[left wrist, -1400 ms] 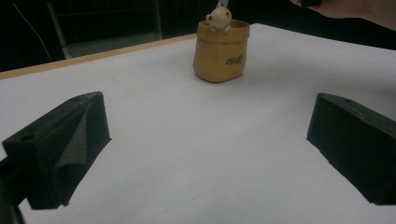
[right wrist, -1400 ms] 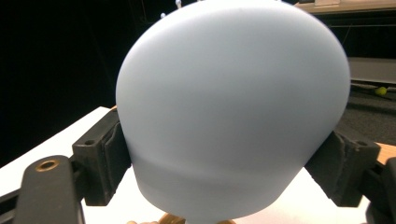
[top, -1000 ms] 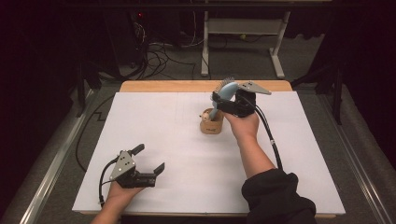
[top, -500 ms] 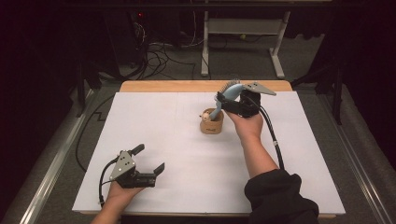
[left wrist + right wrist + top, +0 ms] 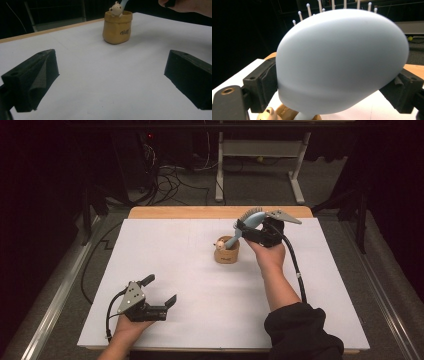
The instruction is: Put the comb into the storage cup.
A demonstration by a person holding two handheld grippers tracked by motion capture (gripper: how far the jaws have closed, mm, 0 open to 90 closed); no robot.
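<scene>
A tan pot point(image 5: 226, 252) with a small bear figure point(image 5: 219, 243) on its rim stands on the white table sheet point(image 5: 165, 255), right of the middle. A light blue hairbrush point(image 5: 252, 218) leans up and to the right, its handle down in the pot. My right gripper point(image 5: 250, 227) is shut on the brush head; in the right gripper view the brush's smooth back point(image 5: 342, 60) sits between the jaws, above the pot point(image 5: 284, 112). My left gripper point(image 5: 161, 290) rests open near the front left with nothing in it. It faces the pot point(image 5: 117, 27) from well back.
The sheet covers a wooden table whose bare edge point(image 5: 200, 212) shows at the back. Metal rails point(image 5: 60, 295) run along both sides. Cables point(image 5: 165, 175) and a white desk frame point(image 5: 260, 150) stand on the dark floor behind.
My right gripper has shifted slightly right with the brush, which stays in the pot. The left gripper has not moved.
</scene>
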